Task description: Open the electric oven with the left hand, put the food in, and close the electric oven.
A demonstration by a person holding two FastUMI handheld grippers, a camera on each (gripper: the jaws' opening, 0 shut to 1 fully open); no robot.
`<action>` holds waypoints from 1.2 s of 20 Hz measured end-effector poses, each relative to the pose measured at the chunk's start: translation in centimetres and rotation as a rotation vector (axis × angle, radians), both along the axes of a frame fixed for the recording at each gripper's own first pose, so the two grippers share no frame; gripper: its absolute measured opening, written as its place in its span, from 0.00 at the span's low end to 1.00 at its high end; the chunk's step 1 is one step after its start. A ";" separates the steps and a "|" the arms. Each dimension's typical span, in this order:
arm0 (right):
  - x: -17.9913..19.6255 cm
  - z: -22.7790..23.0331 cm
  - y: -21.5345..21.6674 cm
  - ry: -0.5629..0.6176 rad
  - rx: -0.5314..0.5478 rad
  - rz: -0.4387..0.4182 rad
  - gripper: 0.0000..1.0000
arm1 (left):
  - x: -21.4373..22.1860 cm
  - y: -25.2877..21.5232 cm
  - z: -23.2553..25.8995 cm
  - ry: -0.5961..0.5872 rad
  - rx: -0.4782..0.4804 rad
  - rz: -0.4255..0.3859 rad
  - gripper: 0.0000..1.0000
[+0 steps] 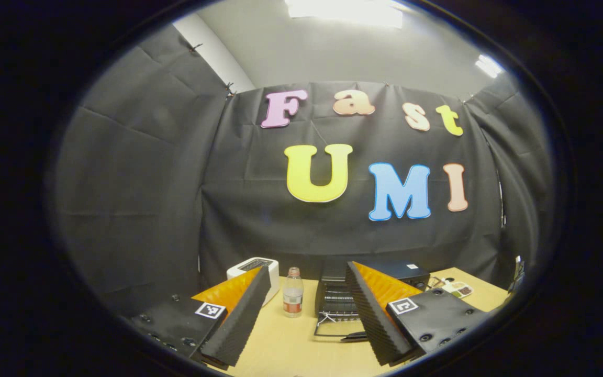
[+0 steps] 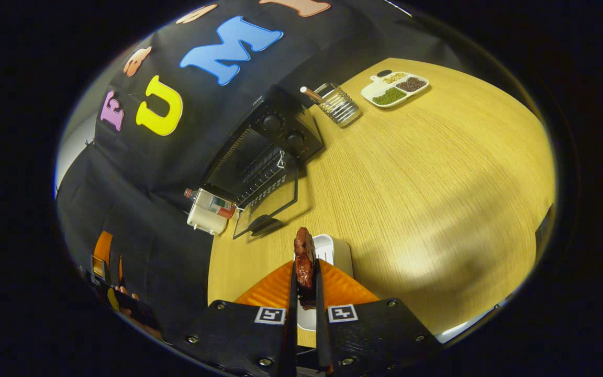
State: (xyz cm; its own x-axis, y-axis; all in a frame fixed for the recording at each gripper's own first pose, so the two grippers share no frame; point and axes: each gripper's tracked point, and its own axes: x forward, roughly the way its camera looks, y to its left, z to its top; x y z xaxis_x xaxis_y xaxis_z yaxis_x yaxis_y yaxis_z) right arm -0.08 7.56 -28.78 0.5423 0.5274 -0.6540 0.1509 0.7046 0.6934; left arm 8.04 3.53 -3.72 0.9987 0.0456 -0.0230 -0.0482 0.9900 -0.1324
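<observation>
The right tongs (image 2: pixel 305 293) pinch the meat piece (image 2: pixel 304 257); the left tongs (image 1: pixel 306 314) gape empty. The electric oven (image 2: pixel 267 152) door lies down — carry the food level onto its rack.

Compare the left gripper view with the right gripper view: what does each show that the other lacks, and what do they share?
Left gripper view: ceiling lights, and the left gripper seen open and empty. Right gripper view: the right gripper shut on a piece of meat, a white dish behind it, the oven's two knobs, and a wire rack. Both: the oven with its door down, the bottle, the white appliance, the divided tray and the wooden table.
</observation>
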 end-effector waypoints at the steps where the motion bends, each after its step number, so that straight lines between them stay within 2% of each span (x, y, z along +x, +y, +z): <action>1: 0.2 0.4 0.0 -0.010 -0.007 -0.006 0.15 | 0.3 0.0 -0.3 -0.001 -0.007 -0.009 0.92; 2: 0.6 0.6 -0.5 -0.002 -0.014 -0.033 0.15 | 0.8 0.0 -0.4 0.001 -0.011 -0.014 0.94; 3: 0.8 0.8 -0.2 -0.001 -0.005 -0.045 0.08 | 1.1 0.2 -0.6 0.001 -0.016 -0.019 0.95; 6: 2.4 2.7 0.7 -0.021 0.031 -0.072 0.08 | 1.9 0.8 -1.0 0.001 -0.031 -0.028 1.00; 7: 2.9 3.3 0.9 -0.029 0.035 -0.079 0.09 | 2.4 1.1 -1.0 0.000 -0.035 -0.027 0.97; 8: 3.7 4.0 1.4 -0.038 0.046 -0.083 0.08 | 2.8 1.3 -1.0 -0.001 -0.041 -0.029 1.00; 13: 8.0 6.7 4.2 -0.101 0.106 -0.114 0.09 | 3.8 3.5 -2.1 0.008 -0.045 -0.020 1.00; 15: 9.5 6.8 5.6 -0.109 0.116 -0.112 0.08 | 4.3 4.5 -2.5 0.012 -0.045 -0.013 1.00; 16: 10.3 6.8 6.2 -0.109 0.122 -0.116 0.08 | 4.5 5.0 -2.5 0.013 -0.046 -0.010 0.91; 17: 11.1 6.6 6.8 -0.109 0.128 -0.119 0.08 | 4.8 5.6 -2.7 0.015 -0.045 -0.007 0.98; 20: 13.3 6.4 8.7 -0.118 0.144 -0.127 0.08 | 5.4 7.3 -3.2 0.019 -0.037 0.007 0.98; 21: 13.8 6.1 9.3 -0.120 0.144 -0.127 0.09 | 5.5 7.9 -3.4 0.022 -0.035 0.013 0.94; 24: 15.7 5.6 10.8 -0.122 0.155 -0.140 0.08 | 6.0 9.5 -4.0 0.033 -0.029 0.030 1.00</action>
